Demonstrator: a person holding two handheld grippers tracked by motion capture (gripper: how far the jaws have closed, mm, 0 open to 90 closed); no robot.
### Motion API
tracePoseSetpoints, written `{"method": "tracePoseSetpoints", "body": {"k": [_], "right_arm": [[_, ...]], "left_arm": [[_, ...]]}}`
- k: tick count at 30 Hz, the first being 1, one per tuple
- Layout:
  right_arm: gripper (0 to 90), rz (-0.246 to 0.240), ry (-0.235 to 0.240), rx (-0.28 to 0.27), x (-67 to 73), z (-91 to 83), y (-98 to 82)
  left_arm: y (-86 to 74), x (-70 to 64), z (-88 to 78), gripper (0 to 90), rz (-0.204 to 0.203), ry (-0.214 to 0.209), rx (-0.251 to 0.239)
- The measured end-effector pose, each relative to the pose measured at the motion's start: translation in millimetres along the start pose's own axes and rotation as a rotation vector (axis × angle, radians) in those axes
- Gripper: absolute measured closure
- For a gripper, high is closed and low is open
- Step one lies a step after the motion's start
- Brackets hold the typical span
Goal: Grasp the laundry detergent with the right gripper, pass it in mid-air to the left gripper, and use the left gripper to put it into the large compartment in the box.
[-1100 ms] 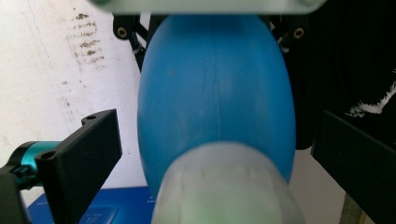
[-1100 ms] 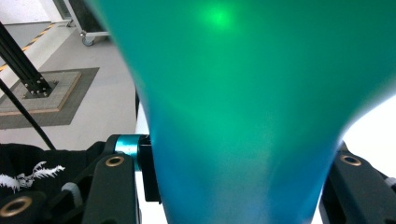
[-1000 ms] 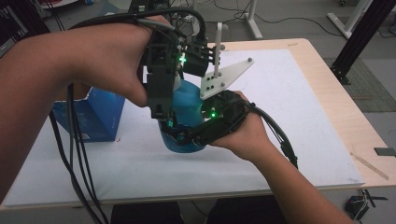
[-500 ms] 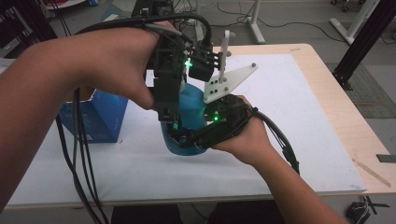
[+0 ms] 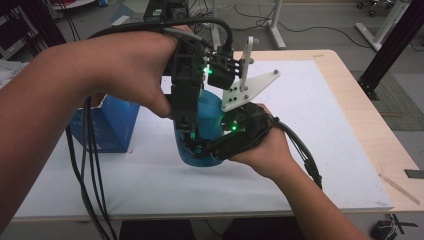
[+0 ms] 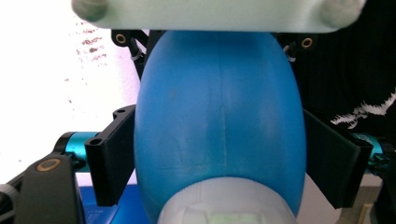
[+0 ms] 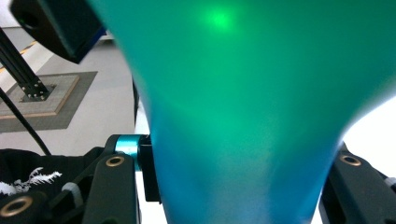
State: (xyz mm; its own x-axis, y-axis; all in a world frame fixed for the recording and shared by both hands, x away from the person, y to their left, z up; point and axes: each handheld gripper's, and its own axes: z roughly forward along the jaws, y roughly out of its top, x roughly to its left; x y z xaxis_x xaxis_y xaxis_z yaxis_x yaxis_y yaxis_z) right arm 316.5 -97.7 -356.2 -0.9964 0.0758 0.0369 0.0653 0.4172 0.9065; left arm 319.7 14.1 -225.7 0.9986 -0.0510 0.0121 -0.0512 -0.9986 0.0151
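Observation:
A blue plastic bottle (image 5: 210, 117) stands on the white mat, held between both grippers. My left gripper (image 5: 187, 137) comes down on it from above. In the left gripper view its jaws have just been closing, and the black pads (image 6: 114, 158) now press both sides of the bottle's rounded body (image 6: 219, 121), whose pale cap is nearest the camera. My right gripper (image 5: 207, 150) reaches in from the right, low on the bottle. In the right gripper view it is shut on the bottle (image 7: 243, 116), which glows green from a gripper light.
A blue carton (image 5: 107, 125) stands on the mat just left of the bottle. The white mat (image 5: 310, 150) covers most of the wooden table (image 5: 380, 145), whose right edge is bare. Cables hang from my left forearm over the front left.
Both hands and the bottle keep their places; seen from above, nothing shifts clearly.

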Motion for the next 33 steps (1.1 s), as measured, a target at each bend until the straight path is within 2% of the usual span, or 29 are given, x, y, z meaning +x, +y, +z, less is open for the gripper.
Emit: {"method": "tracePoseSetpoints", "body": {"k": [24, 33], "right_arm": [[44.5, 0.009, 0.007, -0.007, 2.8, -0.9, 0.8], [44.7, 0.012, 0.005, -0.010, 3.1, -0.4, 0.8]], "left_arm": [[2.9, 0.5, 0.2, 22.8, -0.016, -0.003, 0.004], [1.9, 0.6, 0.4, 30.1, -0.026, -0.008, 0.005]]}}
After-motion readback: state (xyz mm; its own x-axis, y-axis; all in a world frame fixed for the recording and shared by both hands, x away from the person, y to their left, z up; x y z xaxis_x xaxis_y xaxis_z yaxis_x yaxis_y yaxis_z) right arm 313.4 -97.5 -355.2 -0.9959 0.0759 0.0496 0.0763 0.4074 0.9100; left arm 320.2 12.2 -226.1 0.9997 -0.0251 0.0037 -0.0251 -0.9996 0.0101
